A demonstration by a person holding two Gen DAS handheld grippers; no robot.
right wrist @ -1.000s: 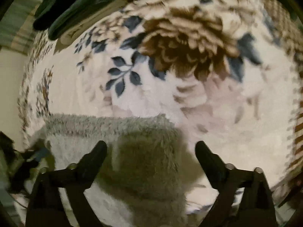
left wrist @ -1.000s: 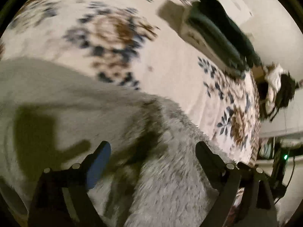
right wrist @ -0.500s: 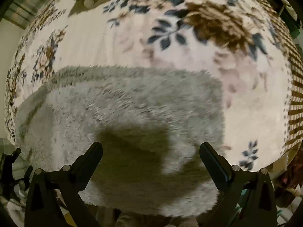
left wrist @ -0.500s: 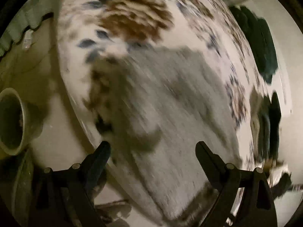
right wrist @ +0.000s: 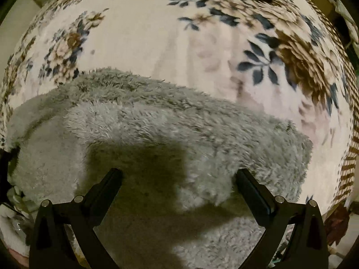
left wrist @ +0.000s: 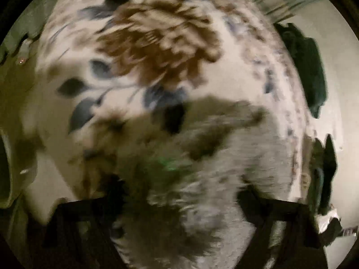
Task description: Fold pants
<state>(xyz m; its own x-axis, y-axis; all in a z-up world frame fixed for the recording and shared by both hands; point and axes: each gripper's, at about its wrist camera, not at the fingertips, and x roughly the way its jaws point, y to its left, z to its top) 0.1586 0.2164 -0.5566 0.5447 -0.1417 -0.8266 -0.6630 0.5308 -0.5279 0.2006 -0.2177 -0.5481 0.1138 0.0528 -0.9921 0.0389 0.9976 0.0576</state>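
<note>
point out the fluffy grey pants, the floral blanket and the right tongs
fluffy grey fleece pants [right wrist: 170, 130]: right wrist view, top folded layer
cream floral blanket [right wrist: 139, 42]: right wrist view, plain patch beyond the pants
right tongs [right wrist: 178, 174]: right wrist view, midway between the open tips

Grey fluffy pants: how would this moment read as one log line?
pants: folded on floral blanket | right tongs: open above | left tongs: open, view blurred

dim warm indoor light | left wrist view heavily motion-blurred | right wrist view sharper, hard dark shadow on grey pants [right wrist: 157, 134] | fisheye bending, black vignette at edges
</note>
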